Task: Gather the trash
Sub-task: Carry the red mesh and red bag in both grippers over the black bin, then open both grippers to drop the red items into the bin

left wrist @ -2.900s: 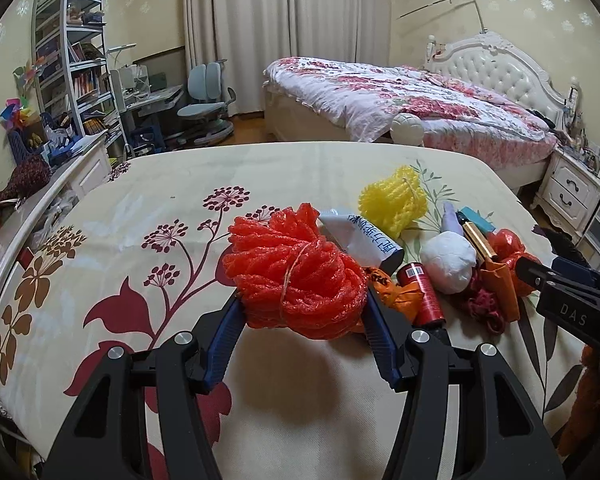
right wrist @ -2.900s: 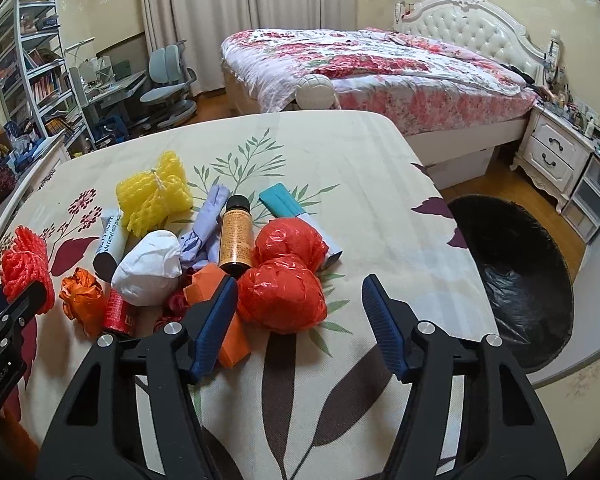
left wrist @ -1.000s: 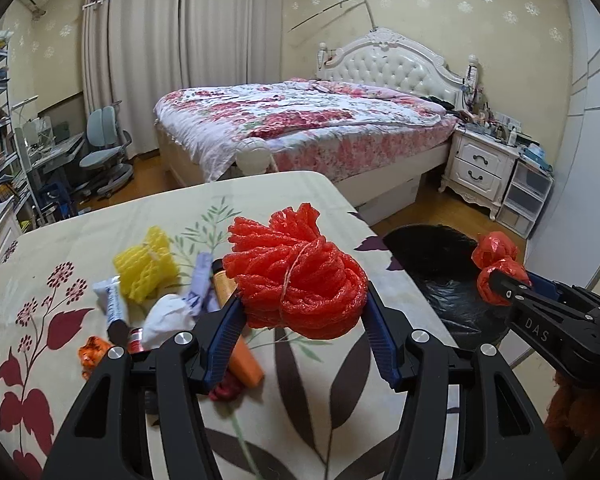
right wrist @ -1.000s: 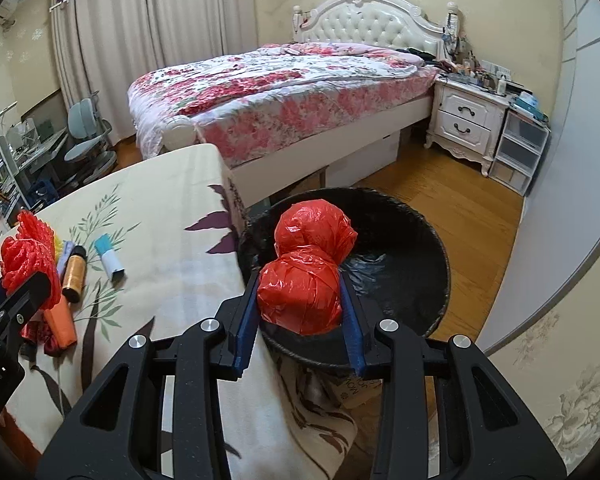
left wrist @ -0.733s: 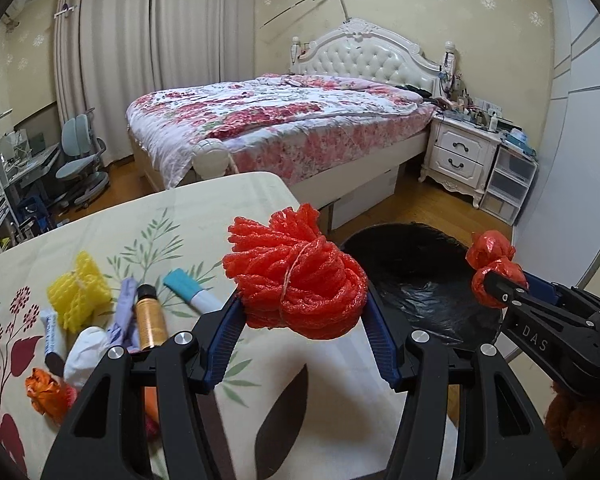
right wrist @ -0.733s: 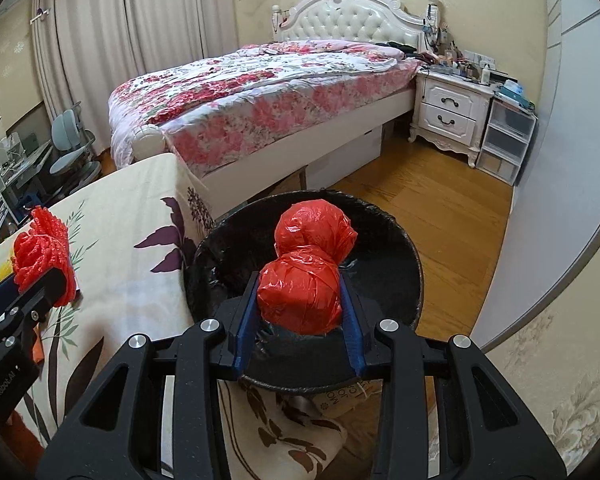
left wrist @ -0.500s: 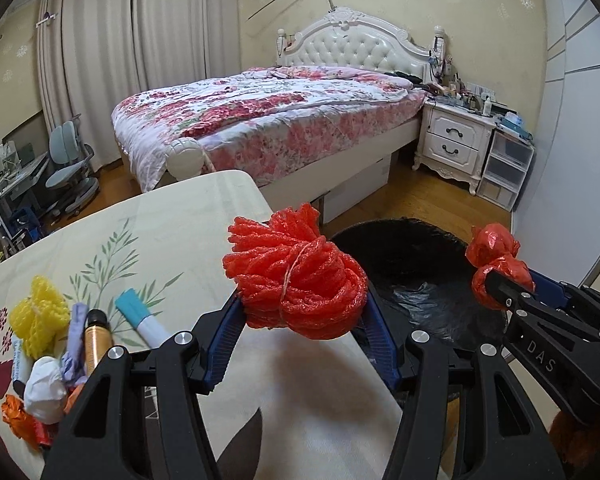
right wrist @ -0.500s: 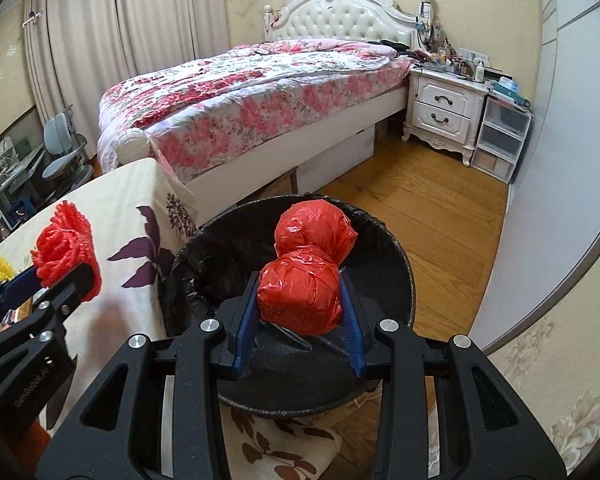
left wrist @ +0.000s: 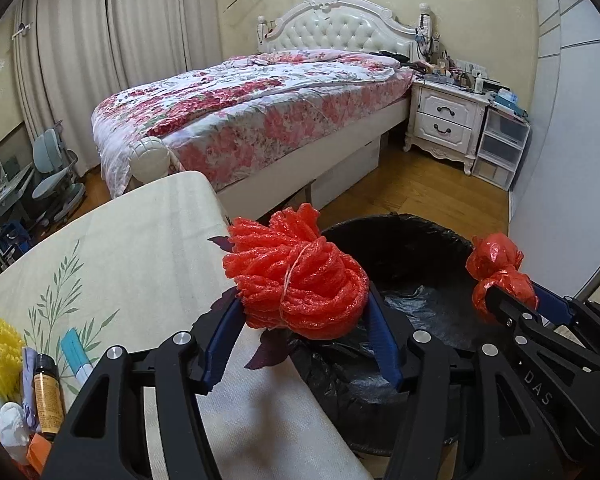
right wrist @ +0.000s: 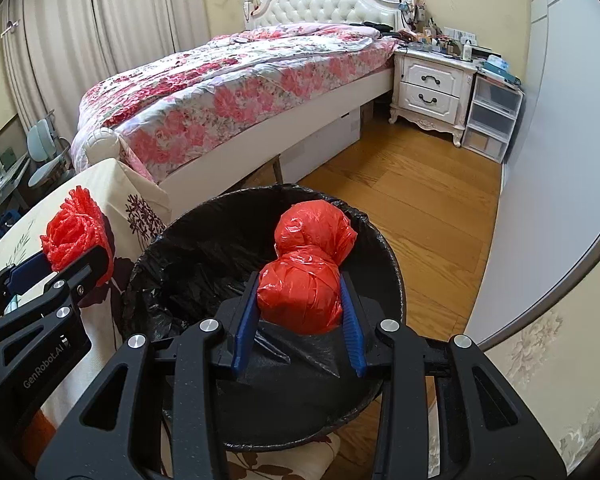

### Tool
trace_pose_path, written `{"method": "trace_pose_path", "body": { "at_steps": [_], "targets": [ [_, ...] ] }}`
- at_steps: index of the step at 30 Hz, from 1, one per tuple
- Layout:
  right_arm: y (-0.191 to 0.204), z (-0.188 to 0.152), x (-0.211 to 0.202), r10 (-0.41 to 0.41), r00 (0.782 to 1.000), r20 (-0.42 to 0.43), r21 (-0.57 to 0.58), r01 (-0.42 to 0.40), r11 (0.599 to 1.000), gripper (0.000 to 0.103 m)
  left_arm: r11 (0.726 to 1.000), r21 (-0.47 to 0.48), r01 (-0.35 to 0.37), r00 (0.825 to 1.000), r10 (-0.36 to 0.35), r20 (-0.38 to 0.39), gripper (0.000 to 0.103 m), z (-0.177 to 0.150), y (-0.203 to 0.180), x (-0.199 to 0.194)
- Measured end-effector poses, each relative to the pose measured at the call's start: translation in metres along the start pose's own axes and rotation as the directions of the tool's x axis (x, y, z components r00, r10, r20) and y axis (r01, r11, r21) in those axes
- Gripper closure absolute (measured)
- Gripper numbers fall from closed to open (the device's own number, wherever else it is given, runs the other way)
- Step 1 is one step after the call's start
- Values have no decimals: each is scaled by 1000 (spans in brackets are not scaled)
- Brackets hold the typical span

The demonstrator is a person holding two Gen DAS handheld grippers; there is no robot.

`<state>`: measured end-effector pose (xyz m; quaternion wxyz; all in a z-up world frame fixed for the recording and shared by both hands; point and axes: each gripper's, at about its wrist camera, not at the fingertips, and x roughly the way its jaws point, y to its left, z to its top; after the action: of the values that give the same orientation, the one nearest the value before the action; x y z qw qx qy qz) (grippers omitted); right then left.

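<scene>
My left gripper (left wrist: 300,308) is shut on a bundle of red foam net (left wrist: 296,280), held over the table's right edge beside the black-lined trash bin (left wrist: 420,300). In the right wrist view my right gripper (right wrist: 300,304) is shut on a knotted red plastic bag (right wrist: 304,268), which hangs directly above the open trash bin (right wrist: 204,248). The left gripper (right wrist: 76,260) with its red net (right wrist: 74,232) shows at that view's left, over the table corner. The right gripper (left wrist: 504,292) with the red bag (left wrist: 496,268) appears at the right of the left wrist view.
More trash lies on the floral tablecloth (left wrist: 140,256) at lower left: a yellow foam net (left wrist: 2,356), an amber bottle (left wrist: 48,392), a teal-capped tube (left wrist: 76,356), a white wad (left wrist: 14,428). A bed (right wrist: 240,68), a nightstand (right wrist: 432,88) and wood floor (right wrist: 420,200) lie beyond the bin.
Both grippers have swung right from the trash pile on the table toward the bin and sunk a little. The red bag now hangs over the bin's middle; the red net has reached the table's edge.
</scene>
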<state>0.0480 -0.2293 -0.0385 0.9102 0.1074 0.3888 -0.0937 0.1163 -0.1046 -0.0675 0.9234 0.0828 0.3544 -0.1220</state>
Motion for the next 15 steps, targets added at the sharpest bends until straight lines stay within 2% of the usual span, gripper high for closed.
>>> {"method": "trace_pose_path", "body": {
  "at_steps": [2, 4, 5, 6, 12, 15],
  "targets": [
    [-1, 0, 2, -1, 1000, -3, 0, 1, 1000, 65, 1000, 4, 3, 1000, -3, -4, 42, 1, -1, 2],
    [-2, -1, 3, -7, 1000, -2, 2, 7, 1000, 63, 1000, -2, 4, 1000, -4, -7, 36, 1, 0, 2],
    [-2, -1, 3, -11, 1000, 0, 3, 11, 1000, 57, 1000, -6, 6, 1000, -6, -4, 28, 1, 0, 2],
    [-3, 0, 3, -17, 1000, 4, 4, 17, 1000, 56, 1000, -10, 6, 1000, -6, 0, 26, 1, 1, 1],
    [-8, 0, -1, -48, 999, 19, 23, 48, 999, 53, 1000, -22, -15, 1000, 15, 5, 21, 2, 4, -1],
    [-9, 0, -6, -63, 998, 26, 31, 62, 998, 48, 999, -20, -30, 999, 30, 12, 19, 3, 7, -2]
  ]
}}
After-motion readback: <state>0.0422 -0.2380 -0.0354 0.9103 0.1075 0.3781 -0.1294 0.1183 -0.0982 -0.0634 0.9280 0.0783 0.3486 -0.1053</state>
